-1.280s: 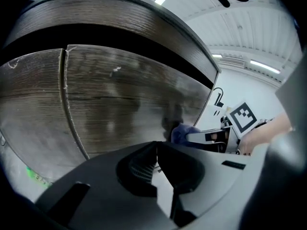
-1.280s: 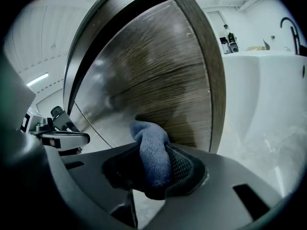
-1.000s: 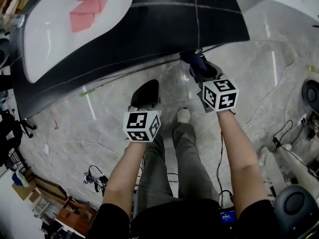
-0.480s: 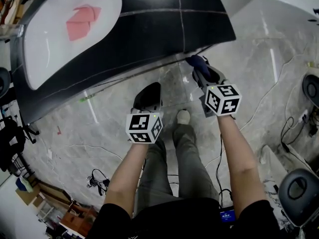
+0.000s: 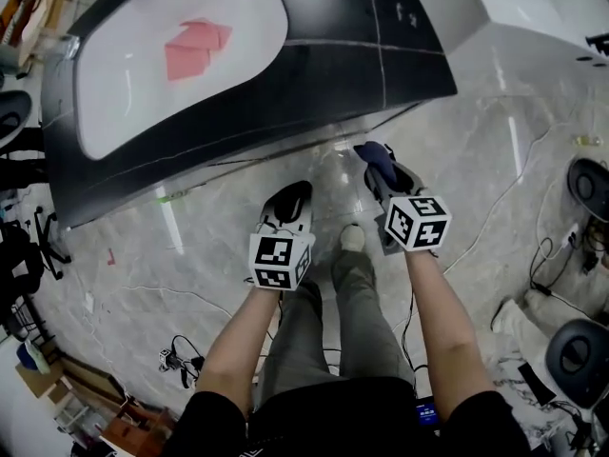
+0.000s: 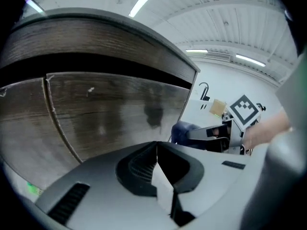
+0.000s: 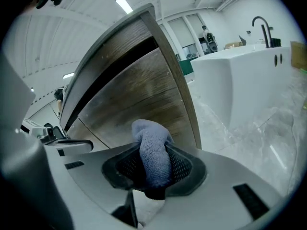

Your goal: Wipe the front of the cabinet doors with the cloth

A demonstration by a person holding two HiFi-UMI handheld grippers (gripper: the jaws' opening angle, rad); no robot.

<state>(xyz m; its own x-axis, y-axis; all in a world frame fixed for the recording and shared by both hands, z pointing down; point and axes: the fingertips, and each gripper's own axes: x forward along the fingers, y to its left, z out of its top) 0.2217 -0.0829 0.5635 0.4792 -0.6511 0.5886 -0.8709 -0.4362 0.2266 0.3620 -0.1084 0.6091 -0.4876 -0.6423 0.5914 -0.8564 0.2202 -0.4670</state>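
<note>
the cloth (image 7: 151, 140), blue-grey and knobbly, is seen clamped between the jaws of the right gripper (image 7: 152, 161). it is pinched at its middle. a rounded bunch of it stands out beyond the jaw tips and a darker end hangs back toward the gripper body. in the right gripper view that bunch is set against the lower corner of the dark wood-grain cabinet doors (image 7: 139, 97), just beside the outer edge. whether it touches the door cannot be told. in the head view the same cloth is seen low down at the foot of the cabinet, just above the grey marble floor (image 5: 200, 246).

the jaws of the left gripper (image 6: 156, 150) are shown pressed together with nothing between them. they are pointed at the door fronts, and the vertical seam between two doors is seen to their left. this gripper is held to the left of the right one, near it but apart from it, and further from the cabinet.

a white worktop (image 5: 124, 93) is carried by the cabinet, and a folded pink thing (image 5: 195, 48) is seen lying on it, well apart from both grippers.
</note>
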